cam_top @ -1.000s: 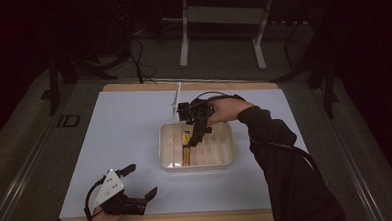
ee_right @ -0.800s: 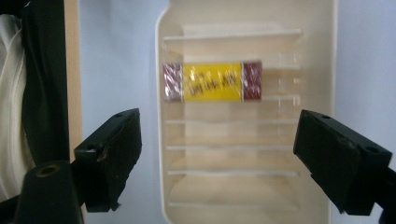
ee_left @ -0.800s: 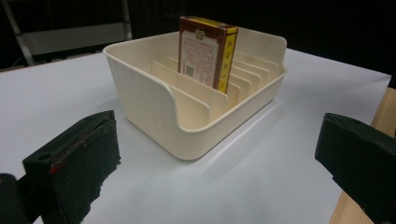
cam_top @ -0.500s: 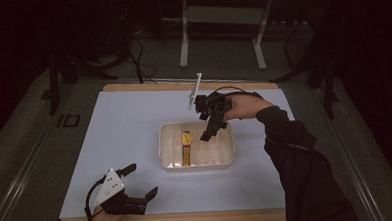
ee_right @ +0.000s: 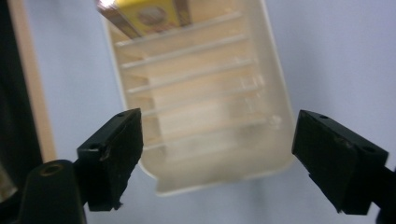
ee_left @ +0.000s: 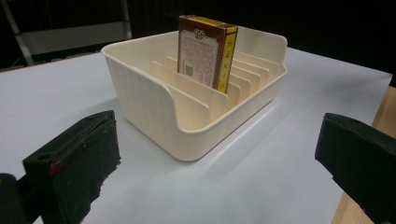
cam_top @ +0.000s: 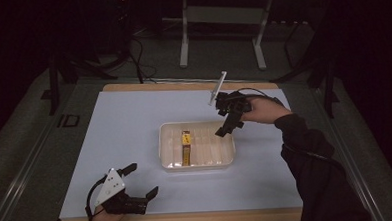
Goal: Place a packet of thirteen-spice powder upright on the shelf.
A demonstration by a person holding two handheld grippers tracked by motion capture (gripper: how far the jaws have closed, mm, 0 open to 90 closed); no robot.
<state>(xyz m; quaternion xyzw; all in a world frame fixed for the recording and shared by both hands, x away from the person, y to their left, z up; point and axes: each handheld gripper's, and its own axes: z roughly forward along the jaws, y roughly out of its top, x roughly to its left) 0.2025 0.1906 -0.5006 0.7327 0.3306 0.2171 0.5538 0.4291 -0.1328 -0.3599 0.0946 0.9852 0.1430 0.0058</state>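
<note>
White mat (cam_top: 135,138) laid over wooden table (cam_top: 189,220); metal stand (cam_top: 220,19) set behind on dark floor; cables, possibly, (cam_top: 136,58) seen beside it

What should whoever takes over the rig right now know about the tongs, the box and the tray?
Right tongs: open, empty, jaws have just been opening, held over the tray's right end.
Left tongs: open, empty, resting on the mat near the front edge, left of the tray.
Tray: cream, slotted, mid-table.
Box: red and yellow, standing on edge in a slot left of the tray's middle, free of both tongs.
Done: box is in the tray.
Left: probably nothing but pulling the right tongs clear; the other slots are empty.
</note>
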